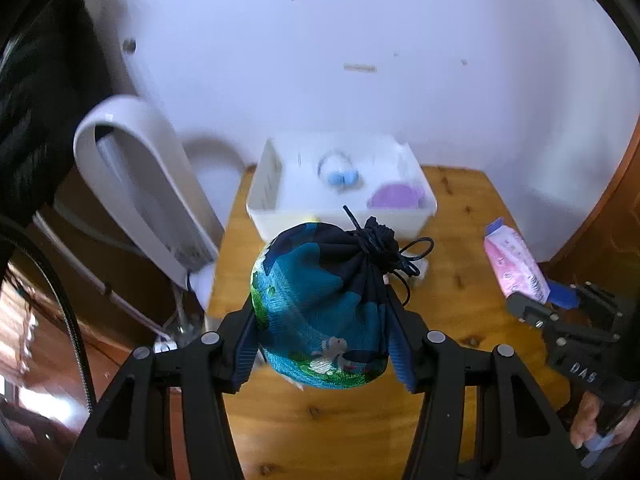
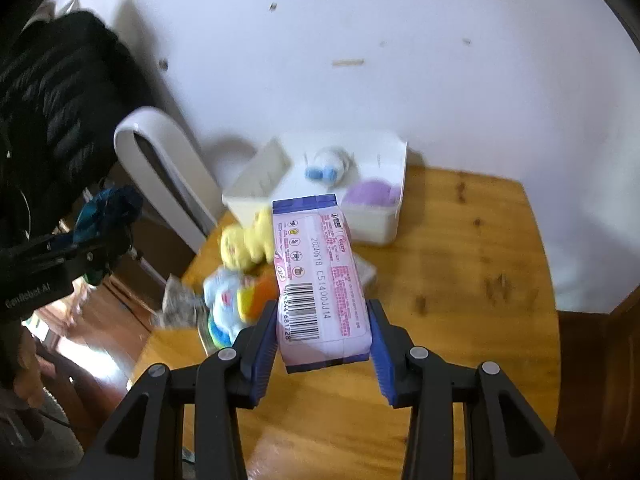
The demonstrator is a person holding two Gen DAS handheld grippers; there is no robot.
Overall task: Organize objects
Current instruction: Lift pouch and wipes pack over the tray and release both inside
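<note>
Left hand-held gripper (image 1: pixel 322 344) clenched on drawstring pouch (image 1: pixel 324 304), right hand-held gripper (image 2: pixel 324 354) grasping pink tissue pack (image 2: pixel 320 280), above desk (image 2: pixel 460 280), white bin (image 2: pixel 320 188) far.

Pink tissue pack (image 2: pixel 320 280): read "2024618 C51400JJ14"; barcode digits partly "244 681728".
Left gripper (image 2: pixel 32 292): bore "GenRobot AI".
Right gripper (image 1: pixel 580 368): bore "DAS".

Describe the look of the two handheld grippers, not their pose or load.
Both are matte black plastic with silver round screws and ribbed blue pads on the fingers. The left gripper shows white lettering in the right wrist view; the right gripper bears "DAS" in the left wrist view. A bare hand grips its handle.
</note>
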